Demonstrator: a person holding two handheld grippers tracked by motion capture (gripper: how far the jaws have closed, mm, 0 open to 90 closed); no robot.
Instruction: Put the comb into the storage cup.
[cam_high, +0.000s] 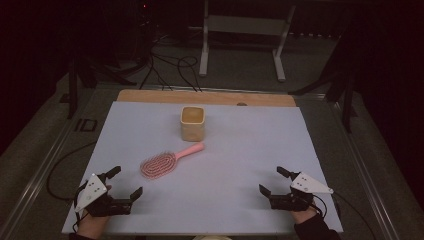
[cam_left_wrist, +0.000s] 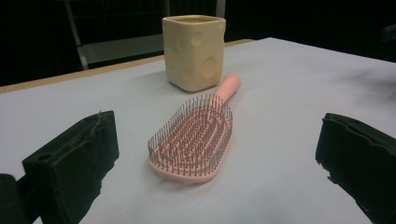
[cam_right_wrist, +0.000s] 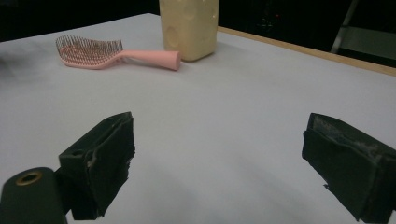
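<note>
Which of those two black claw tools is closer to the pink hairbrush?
The left gripper. The pink hairbrush lies just ahead of its open jaws, while the right gripper sits far across the white table.

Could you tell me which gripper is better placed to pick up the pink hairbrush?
Left, probably: the left gripper sits open just short of the hairbrush, whereas the right gripper is farther off.

Your surface (cam_high: 240, 170) wears a pale sheet with a wooden strip at its far edge; on it lie a pink hairbrush (cam_high: 167, 161), bristles up, and a yellow cup (cam_high: 192, 123) just beyond its handle
</note>
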